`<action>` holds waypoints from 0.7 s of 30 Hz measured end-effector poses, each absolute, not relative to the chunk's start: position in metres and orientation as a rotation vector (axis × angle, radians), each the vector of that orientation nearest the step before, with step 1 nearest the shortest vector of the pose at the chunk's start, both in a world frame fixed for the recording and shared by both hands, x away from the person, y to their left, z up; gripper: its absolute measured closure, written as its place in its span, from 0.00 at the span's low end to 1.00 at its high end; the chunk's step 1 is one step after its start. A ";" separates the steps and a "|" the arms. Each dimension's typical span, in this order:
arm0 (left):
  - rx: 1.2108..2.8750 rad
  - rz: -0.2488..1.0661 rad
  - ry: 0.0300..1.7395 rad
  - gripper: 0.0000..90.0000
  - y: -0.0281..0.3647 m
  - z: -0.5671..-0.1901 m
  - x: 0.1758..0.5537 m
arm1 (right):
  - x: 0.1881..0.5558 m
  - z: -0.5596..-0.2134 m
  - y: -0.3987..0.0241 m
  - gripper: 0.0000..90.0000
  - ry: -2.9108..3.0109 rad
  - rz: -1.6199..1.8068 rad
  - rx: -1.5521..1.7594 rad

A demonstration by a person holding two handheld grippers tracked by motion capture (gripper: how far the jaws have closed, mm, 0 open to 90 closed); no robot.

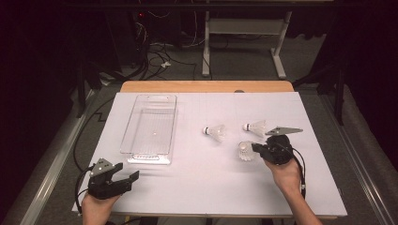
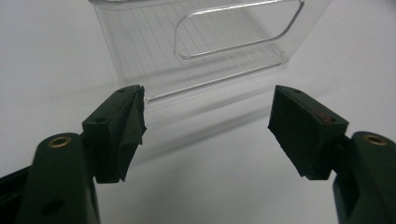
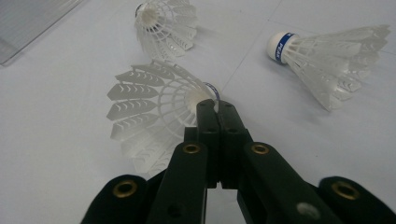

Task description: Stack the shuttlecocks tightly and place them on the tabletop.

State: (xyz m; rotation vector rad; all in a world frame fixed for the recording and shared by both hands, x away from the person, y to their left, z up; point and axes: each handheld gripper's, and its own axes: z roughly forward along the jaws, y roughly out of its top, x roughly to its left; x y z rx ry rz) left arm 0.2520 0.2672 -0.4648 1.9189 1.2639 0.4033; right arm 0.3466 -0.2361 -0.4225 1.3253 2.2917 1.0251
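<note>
**Right claw pinched on a shuttlecock, left claw wide open by the clear bin**

Three white plastic shuttlecocks lie on the matte white table [image 1: 197, 178], right of centre in the high view. Each has a netted, ribbed skirt flaring from a small rounded cork cap; the far right shuttlecock [image 3: 327, 60] shows a blue band with lettering around its cap and lies on its side at the upper right of the right gripper view. The middle shuttlecock [image 3: 163, 25] lies at the top of that view, left of centre, its cap towards the upper left.

The nearest shuttlecock [image 3: 154, 112] sits at the centre of the right gripper view, its open skirt fanned towards the left of the frame. The right claw [image 3: 217, 107] has its two black jaws closed tight together, and their tips meet at the skirt's rim beside the blue-banded cap, gripping the thin plastic there. In the high view this shuttlecock [image 1: 245, 151] sits just left of the right claw [image 1: 257, 149], touching it.

A clear, rectangular plastic bin [image 1: 150, 129] with ridged walls and a rounded slot handle stands left of centre. The left claw [image 2: 208, 121] points at its near end wall, jaws spread wide with nothing between them, clear of the bin [image 2: 196, 51].
</note>
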 end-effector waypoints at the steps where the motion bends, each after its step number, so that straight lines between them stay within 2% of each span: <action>1: 1.919 0.403 1.264 0.31 0.267 -0.465 0.252 | 0.347 -0.423 -0.236 1.00 2.293 1.027 1.325; 21: 1.920 0.400 1.266 0.31 0.267 -0.465 0.253 | 0.365 -0.422 -0.225 1.00 2.313 1.105 1.312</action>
